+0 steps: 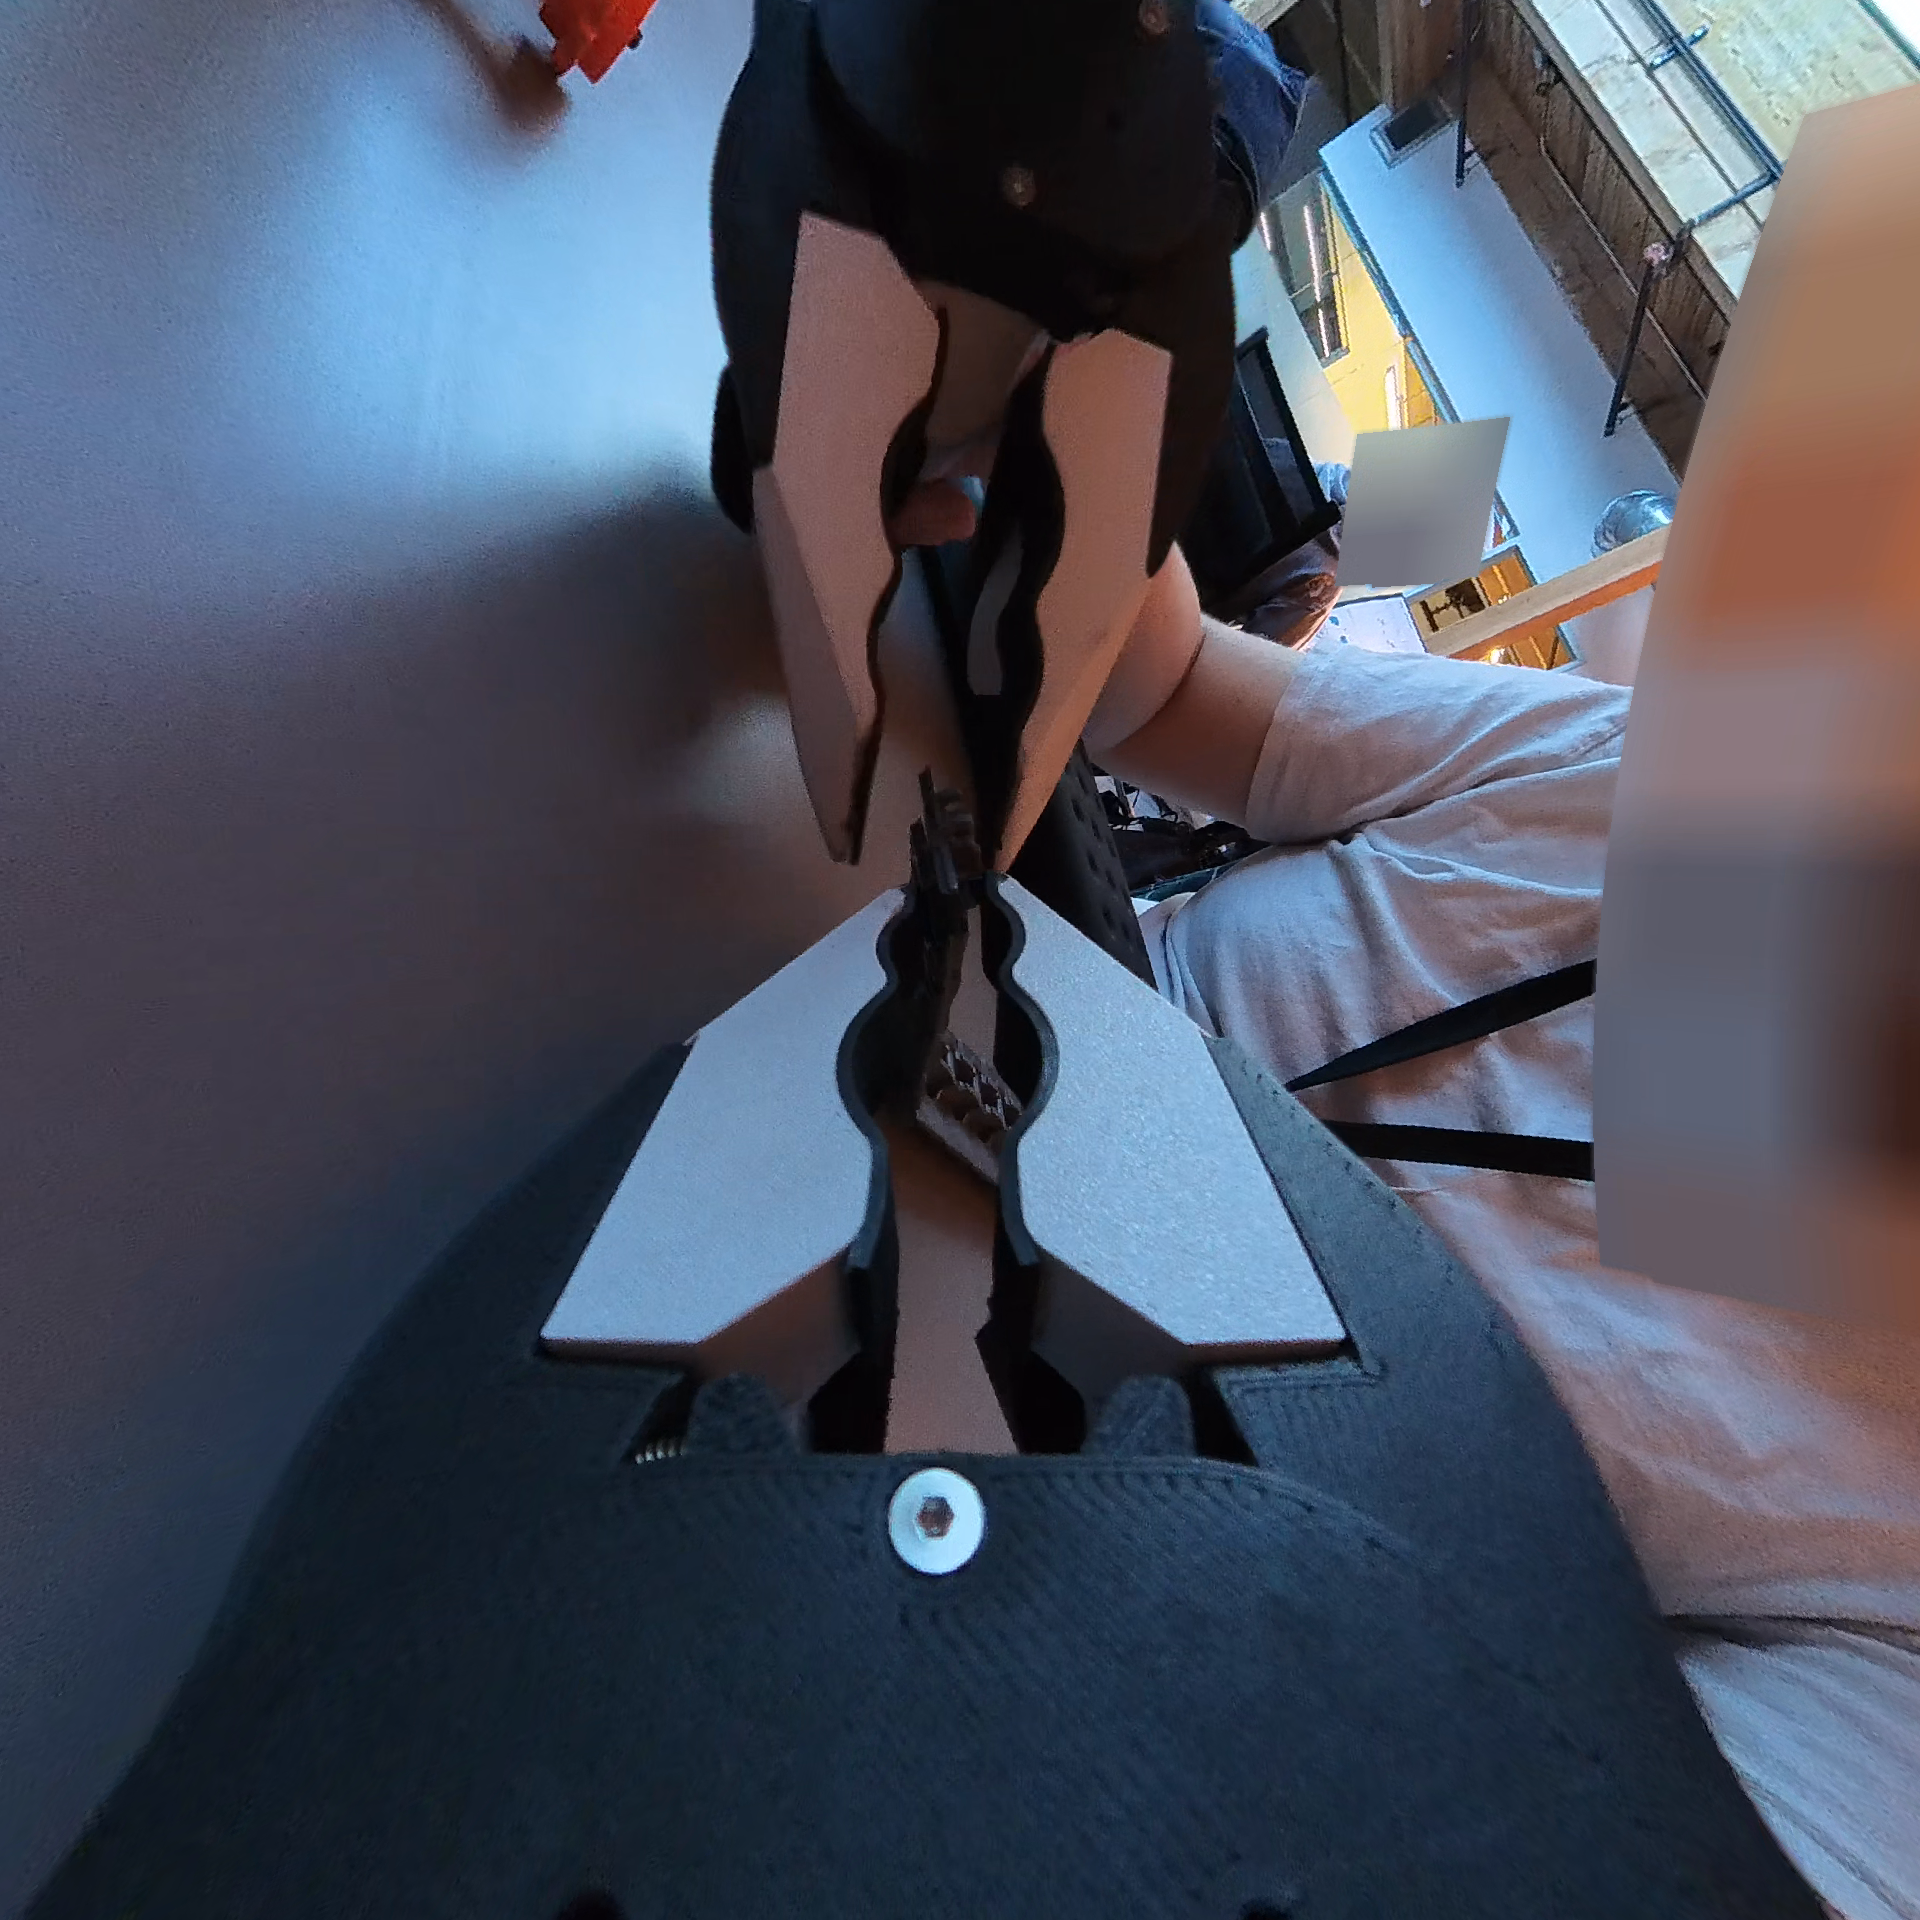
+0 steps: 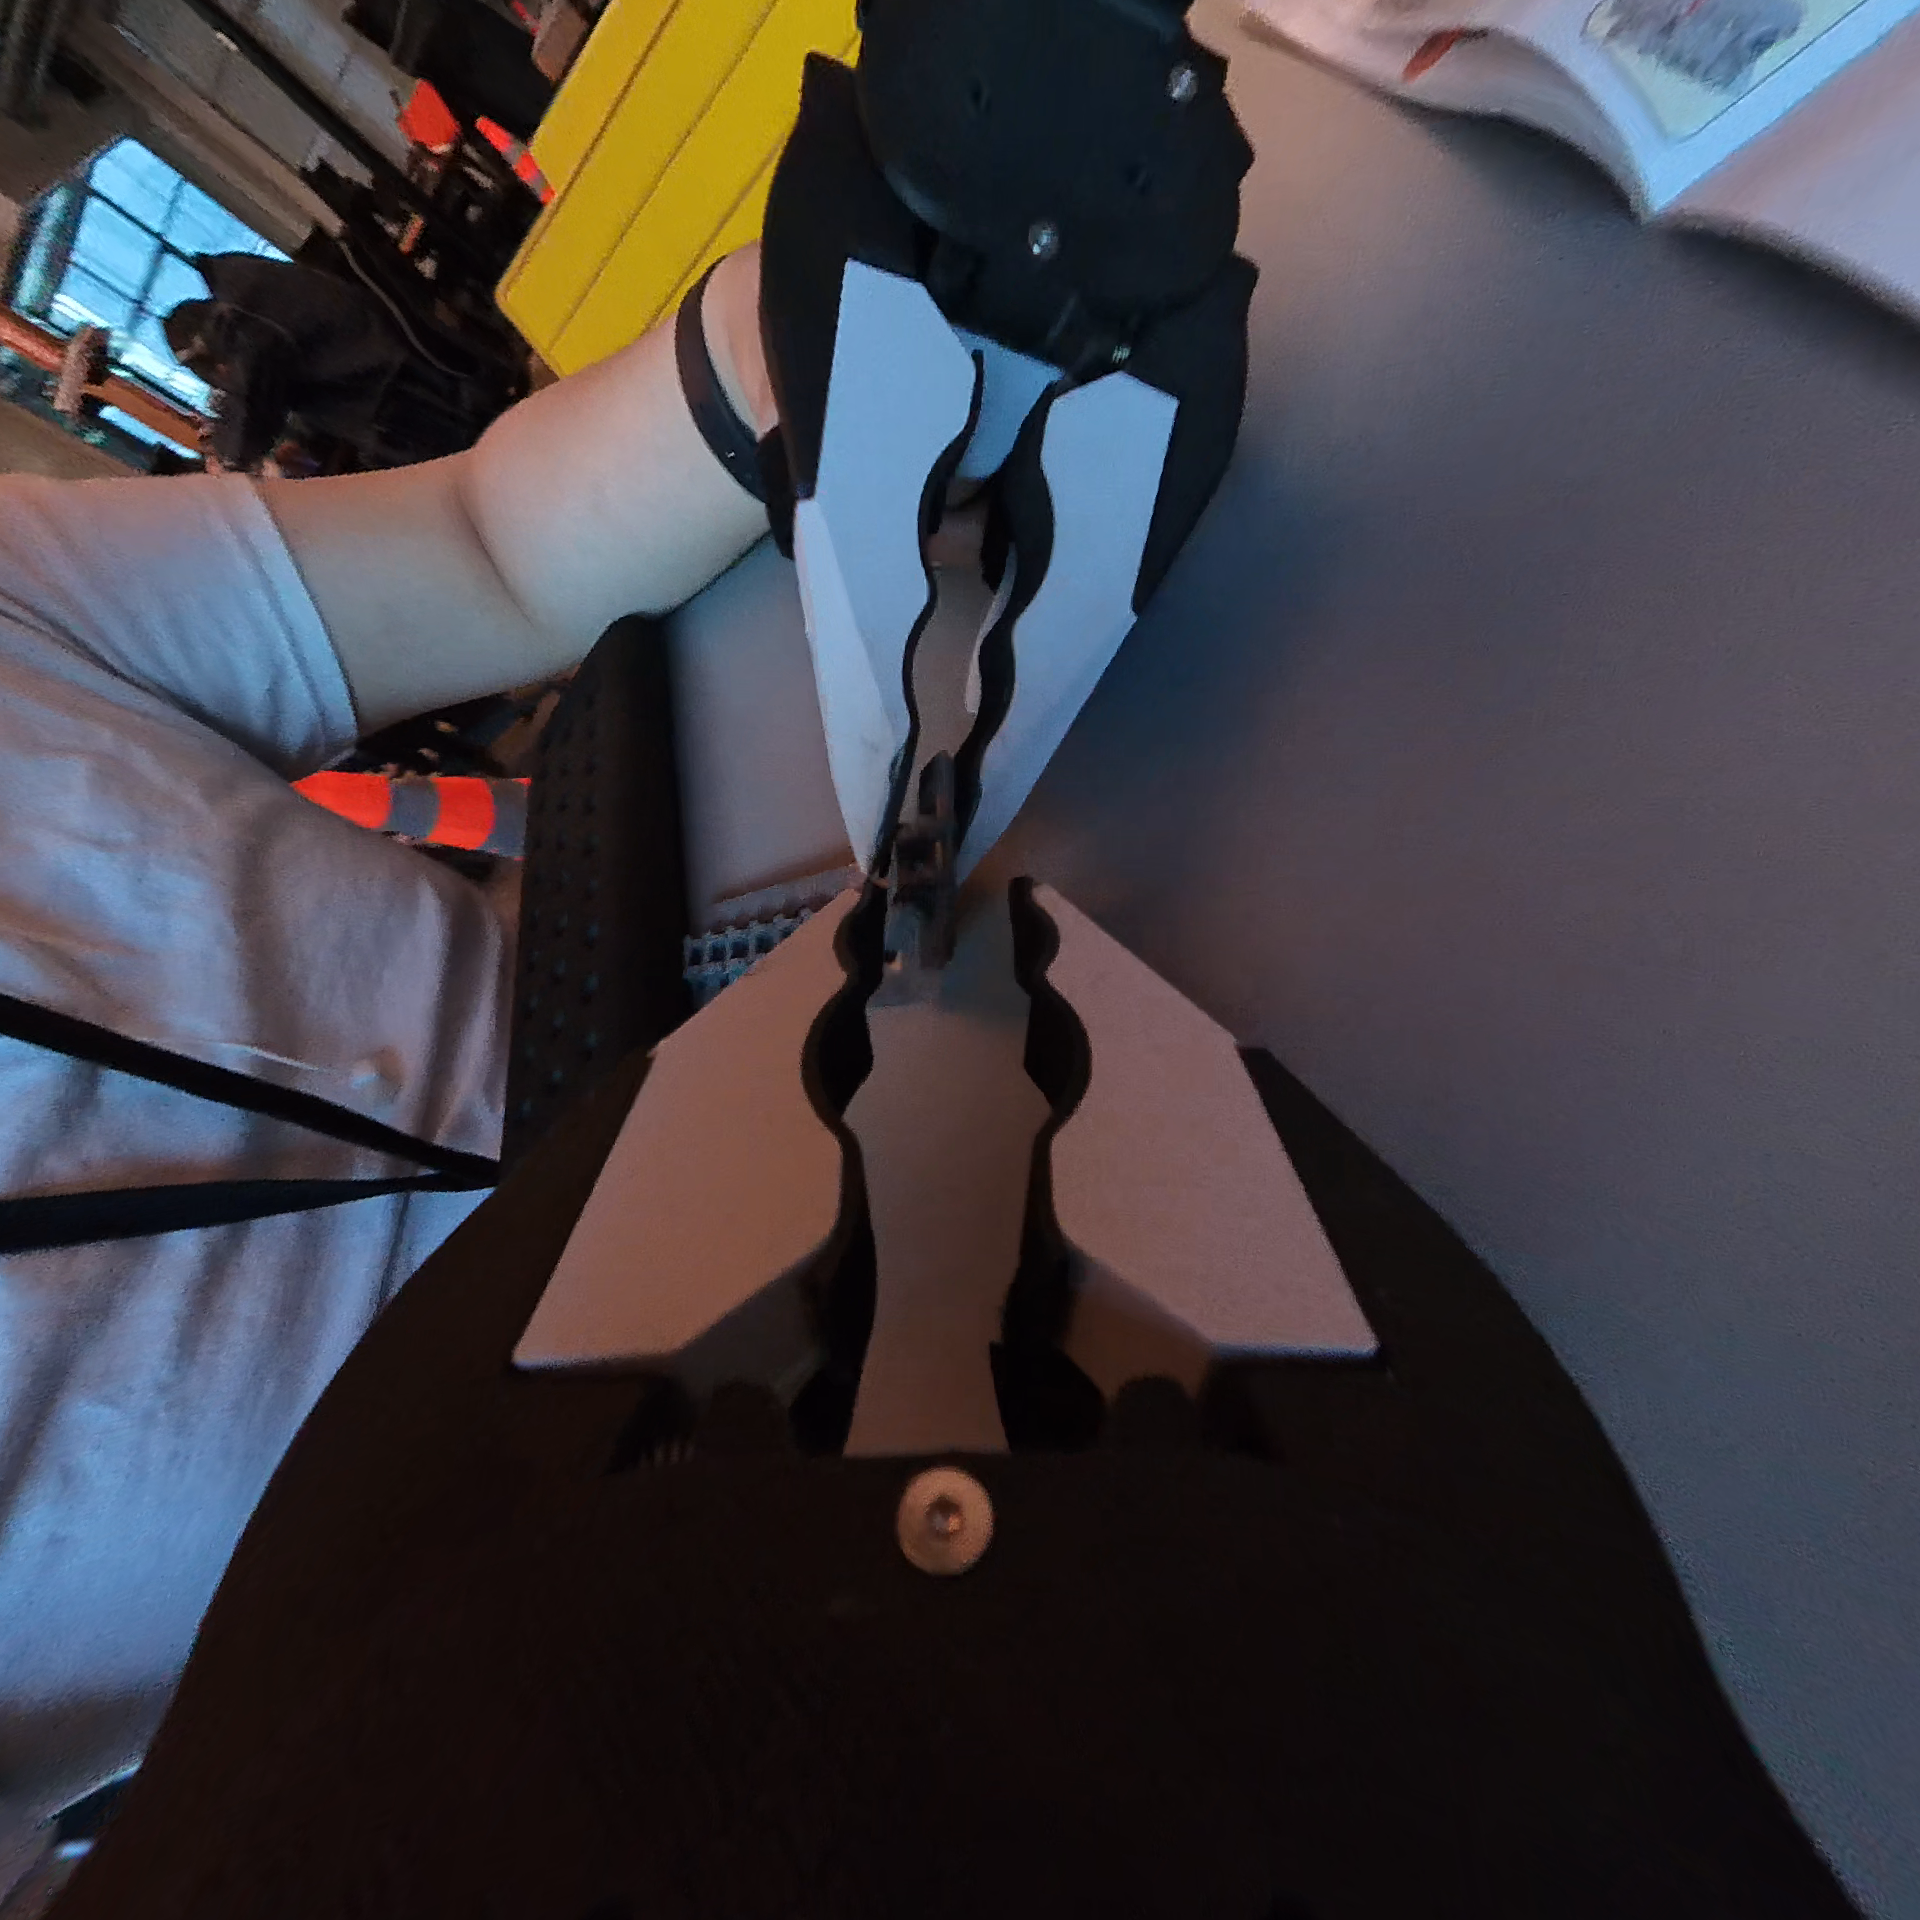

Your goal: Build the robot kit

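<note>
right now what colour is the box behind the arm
Yellow box, clearest in the right wrist view.

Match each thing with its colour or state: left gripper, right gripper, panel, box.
Things:
1. left gripper
2. right gripper
3. panel
4. box

Colours or states:
a. yellow
b. open
c. black, perforated
d. shut on a small black part

Pairs: 1-d, 2-b, 3-a, 4-c
</note>
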